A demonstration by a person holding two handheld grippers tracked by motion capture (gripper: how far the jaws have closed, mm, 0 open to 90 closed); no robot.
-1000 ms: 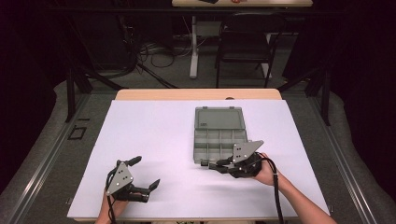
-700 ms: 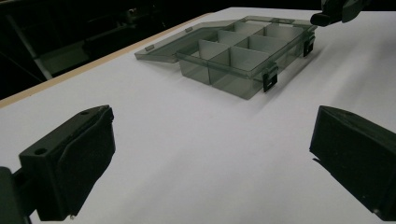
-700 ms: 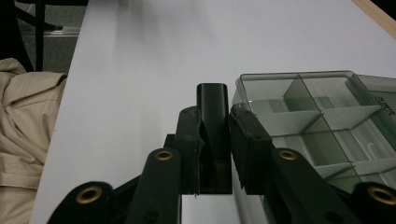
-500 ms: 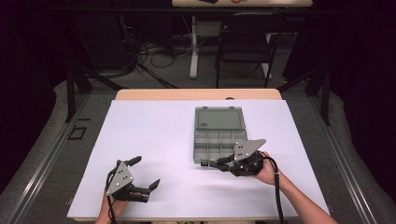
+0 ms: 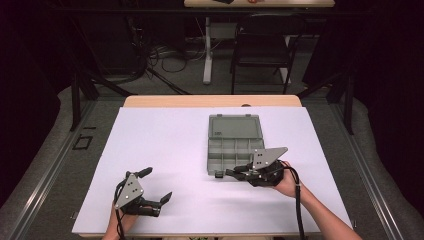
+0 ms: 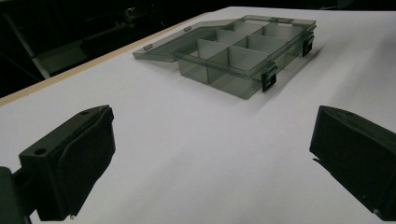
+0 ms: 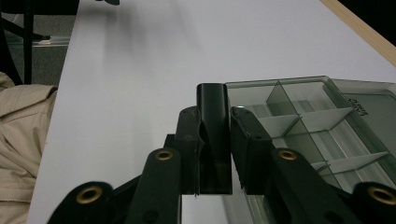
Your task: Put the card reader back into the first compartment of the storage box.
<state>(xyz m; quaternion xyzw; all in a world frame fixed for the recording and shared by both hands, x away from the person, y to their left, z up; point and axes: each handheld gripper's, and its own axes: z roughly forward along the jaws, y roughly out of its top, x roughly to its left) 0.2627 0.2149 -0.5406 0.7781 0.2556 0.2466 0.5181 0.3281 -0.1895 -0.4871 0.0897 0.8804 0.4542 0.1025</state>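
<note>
My left gripper is black, topped by a grey three-cornered plate dotted with dark screws, its blocky matte jaws each with a small hole. My right gripper wears the same grey plate; its black linkage arms carry brass-ringed pivots. A black cable trails from each. Both forearms look bare, no sleeves.

On the white-covered surface lies an open, grey translucent plastic compartment box, its lid folded flat away from the person. The right tool lies level at the box's near edge, by a black latch. The left tool rests well apart, its jaws spread wide.
</note>
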